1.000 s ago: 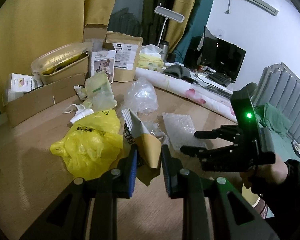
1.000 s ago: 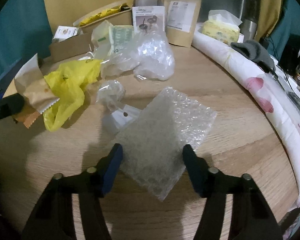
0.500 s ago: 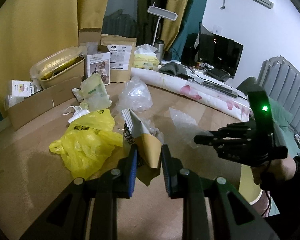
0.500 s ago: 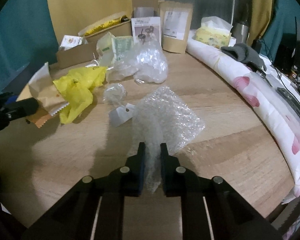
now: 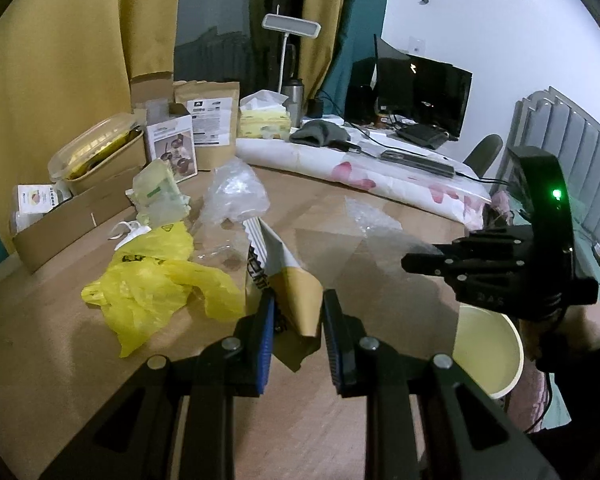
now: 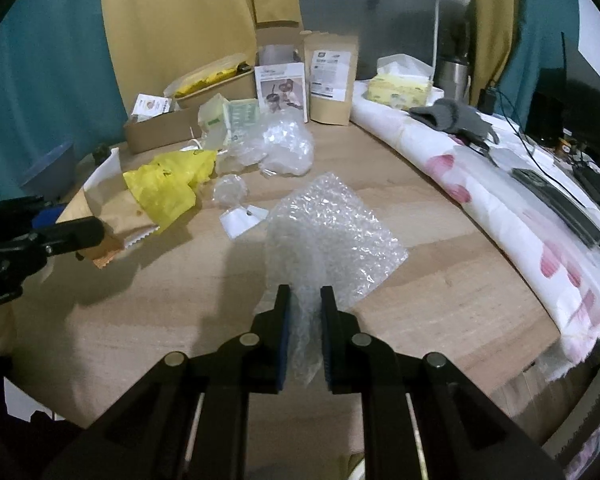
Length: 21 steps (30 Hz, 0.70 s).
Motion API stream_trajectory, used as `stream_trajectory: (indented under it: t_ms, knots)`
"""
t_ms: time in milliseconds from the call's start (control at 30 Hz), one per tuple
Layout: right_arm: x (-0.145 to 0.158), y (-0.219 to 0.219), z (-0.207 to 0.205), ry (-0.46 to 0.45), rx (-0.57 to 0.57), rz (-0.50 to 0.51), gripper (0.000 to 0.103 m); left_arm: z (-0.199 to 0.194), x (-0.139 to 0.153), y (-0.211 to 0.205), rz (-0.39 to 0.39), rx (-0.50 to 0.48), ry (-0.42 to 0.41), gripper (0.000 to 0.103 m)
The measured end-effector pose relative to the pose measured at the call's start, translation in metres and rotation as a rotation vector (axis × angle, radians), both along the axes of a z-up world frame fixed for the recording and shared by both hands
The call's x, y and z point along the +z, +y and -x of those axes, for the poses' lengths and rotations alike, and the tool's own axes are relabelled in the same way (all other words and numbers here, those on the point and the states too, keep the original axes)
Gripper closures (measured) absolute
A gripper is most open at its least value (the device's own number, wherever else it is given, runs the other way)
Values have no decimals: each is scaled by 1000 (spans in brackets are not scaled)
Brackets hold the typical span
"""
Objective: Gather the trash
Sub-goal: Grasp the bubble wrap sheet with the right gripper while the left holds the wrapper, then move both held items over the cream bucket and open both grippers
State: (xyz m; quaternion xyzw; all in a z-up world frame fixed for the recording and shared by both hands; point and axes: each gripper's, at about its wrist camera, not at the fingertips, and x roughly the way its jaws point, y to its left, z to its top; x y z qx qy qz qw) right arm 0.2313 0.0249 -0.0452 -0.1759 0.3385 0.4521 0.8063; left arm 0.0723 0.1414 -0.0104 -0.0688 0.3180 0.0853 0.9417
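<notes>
Right gripper [image 6: 304,312] pinches a sheet of bubble wrap [image 6: 332,232] between its blue pads, jaws pressed close on the crumpled near edge; the rest of the sheet trails ahead toward 12 o'clock, its far part low over the wooden tabletop [image 6: 440,280], whether touching I cannot tell. Left gripper [image 5: 298,320] pinches a brown-and-white paper bag [image 5: 288,276], the bag's folded tip caught between the pads and its serrated white top pointing toward 11 o'clock. In the left wrist view the right gripper shows at 3 o'clock with a green light lit, a person's hand [image 5: 580,332] behind it, and a pale yellow bin [image 5: 488,352] below the tabletop edge at 4 o'clock. Loose trash on the tabletop: a yellow plastic bag [image 5: 152,276] at 9 o'clock of the left gripper, just beside the paper bag; a crumpled clear plastic bag [image 5: 236,192] farther off at 12 o'clock; a small white tag [image 6: 242,218] near the bubble wrap's left side. Beyond, toward 11 o'clock, a cardboard box [image 5: 68,220] with a lidded food container [image 5: 96,144], and a kraft pouch [image 5: 212,124] standing upright. A flowered cloth roll [image 6: 500,208] lies along the tabletop's right side.
</notes>
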Motion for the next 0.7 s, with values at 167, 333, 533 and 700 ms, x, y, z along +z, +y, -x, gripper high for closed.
stream_trajectory:
  t_ms: [167,333,533,700]
  knots:
    - [4,-25,1,-6,-21,-12,91,-2,4,-19,-15,-22,1,81]
    - [6,-54,2,-6,-54,-31,91,-5,6,-40,-30,-53,1,81]
    - [4,-88,1,0,-92,-50,91,-12,7,-66,-45,-84,5,81]
    - [-1,-112,1,5,-113,-51,91,-16,3,-86,-47,-103,17,81]
